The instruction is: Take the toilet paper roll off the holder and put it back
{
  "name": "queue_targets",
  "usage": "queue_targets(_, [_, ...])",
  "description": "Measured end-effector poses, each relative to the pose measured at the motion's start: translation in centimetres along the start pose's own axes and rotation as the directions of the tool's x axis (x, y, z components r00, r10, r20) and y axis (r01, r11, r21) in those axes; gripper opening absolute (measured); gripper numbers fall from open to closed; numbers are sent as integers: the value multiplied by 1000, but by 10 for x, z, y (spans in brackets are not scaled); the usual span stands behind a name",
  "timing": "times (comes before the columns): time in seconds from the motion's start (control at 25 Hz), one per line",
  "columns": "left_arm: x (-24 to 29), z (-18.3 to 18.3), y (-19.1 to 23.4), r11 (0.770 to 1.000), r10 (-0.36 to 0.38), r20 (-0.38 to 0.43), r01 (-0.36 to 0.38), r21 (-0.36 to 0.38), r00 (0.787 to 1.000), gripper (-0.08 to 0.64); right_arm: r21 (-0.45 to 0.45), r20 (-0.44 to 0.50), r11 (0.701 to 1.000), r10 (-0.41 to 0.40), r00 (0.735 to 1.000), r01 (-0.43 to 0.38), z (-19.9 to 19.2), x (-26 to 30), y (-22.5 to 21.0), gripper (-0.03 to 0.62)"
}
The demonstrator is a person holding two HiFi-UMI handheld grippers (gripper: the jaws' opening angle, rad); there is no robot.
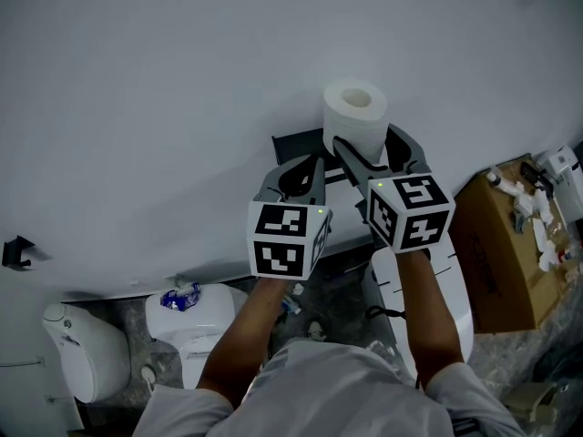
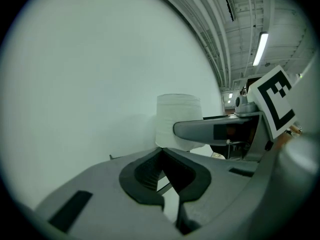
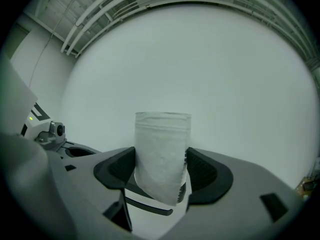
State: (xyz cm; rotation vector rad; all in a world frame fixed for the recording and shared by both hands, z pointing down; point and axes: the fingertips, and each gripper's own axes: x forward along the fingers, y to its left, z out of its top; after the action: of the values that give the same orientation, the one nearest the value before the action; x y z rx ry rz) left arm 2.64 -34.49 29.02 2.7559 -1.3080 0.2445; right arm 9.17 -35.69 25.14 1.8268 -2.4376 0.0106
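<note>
The white toilet paper roll (image 1: 355,109) stands upright between the jaws of my right gripper (image 1: 369,146), which is shut on it close to the white wall. In the right gripper view the roll (image 3: 161,151) fills the gap between the dark pads, and a loose sheet hangs at its lower edge. A dark holder (image 1: 296,142) is fixed to the wall just left of the roll; its curved bar (image 3: 150,207) shows below the roll. My left gripper (image 1: 305,169) hovers beside the holder, shut on nothing (image 2: 162,156). From the left gripper view the roll (image 2: 177,116) is ahead and to the right.
The white wall (image 1: 182,80) fills the upper view. Below stand a toilet tank (image 1: 196,321) with a blue packet on it, a white bin (image 1: 82,349), and a cardboard box (image 1: 506,244) holding small items at right. A black hook (image 1: 16,251) sticks out at left.
</note>
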Motion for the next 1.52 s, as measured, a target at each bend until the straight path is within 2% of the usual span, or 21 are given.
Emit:
queue_targets(0.4, [-13,0,-31,1000,8,16,-8,-6,1000,5,1,19,1000,0,1000,0,-2,-44,-6,324])
queue_targets(0.84, [-32,-13,-66,999,31,22,-31,-25,999,5,-8,-2,1000,10,1000,-10,-26,-89,-6,324])
queue_targets(1.52, [-50,-26,-78,998,59,2,-59,-18,998,5,10,-12,999,35,999,-35,-41,-110,3,324])
